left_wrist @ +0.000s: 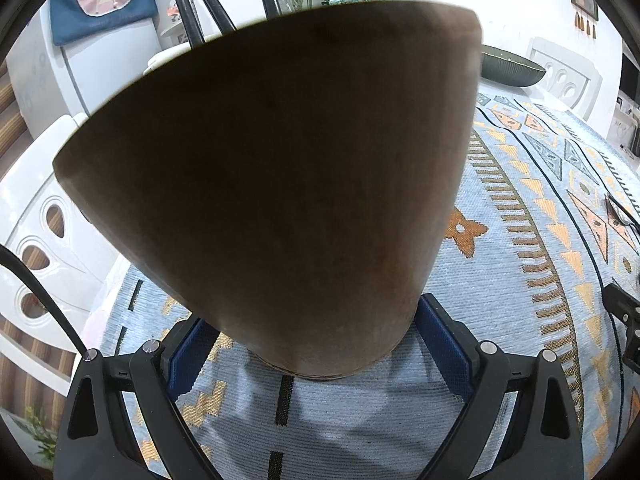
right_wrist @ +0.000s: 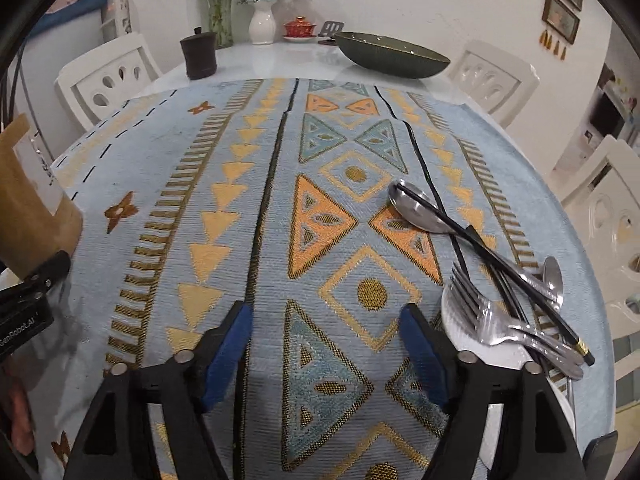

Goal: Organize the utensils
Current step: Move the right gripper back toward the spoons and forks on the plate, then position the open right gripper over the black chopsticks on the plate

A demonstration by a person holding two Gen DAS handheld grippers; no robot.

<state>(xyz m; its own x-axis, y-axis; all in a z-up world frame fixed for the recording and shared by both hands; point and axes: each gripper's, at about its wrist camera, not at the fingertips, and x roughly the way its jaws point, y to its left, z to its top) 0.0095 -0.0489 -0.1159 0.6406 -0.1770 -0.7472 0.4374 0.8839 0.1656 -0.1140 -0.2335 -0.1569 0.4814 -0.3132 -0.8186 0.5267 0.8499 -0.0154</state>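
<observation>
Dining room, white chairs round a bench point(right_wrist: 280, 60) under a blue patterned cloth point(right_wrist: 224, 184); at the far end a dark bowl point(right_wrist: 390, 56), a dark cup point(right_wrist: 199, 58) and a vase of flowers point(right_wrist: 262, 20). Utensils lie in a loose pile at the near right: a large spoon point(right_wrist: 416, 210), black chopsticks point(right_wrist: 492, 264) crossing it, forks point(right_wrist: 492, 312) and a smaller spoon point(right_wrist: 554, 276), partly resting on a white plate point(right_wrist: 460, 332). Right claw point(right_wrist: 326, 344) stands wide, nothing between its pads, over bare cloth just left of the plate. Left claw point(left_wrist: 316, 344) has its blue pads against the base of a brown paper-like cup point(left_wrist: 272, 184), which sits tilted and fills its view; grip looks real, so closed on the cup. Judgement: metal pieces are stiff, light, slick, and tangled, so lifting one may drag others; take each by mid-handle, chopsticks as a pair. The cup looks soft-walled and would crush under a hard squeeze. Hidden: the cup's inside, the plate's near edge under the claw frame, fork count, handle ends cut off at the picture edge
</observation>
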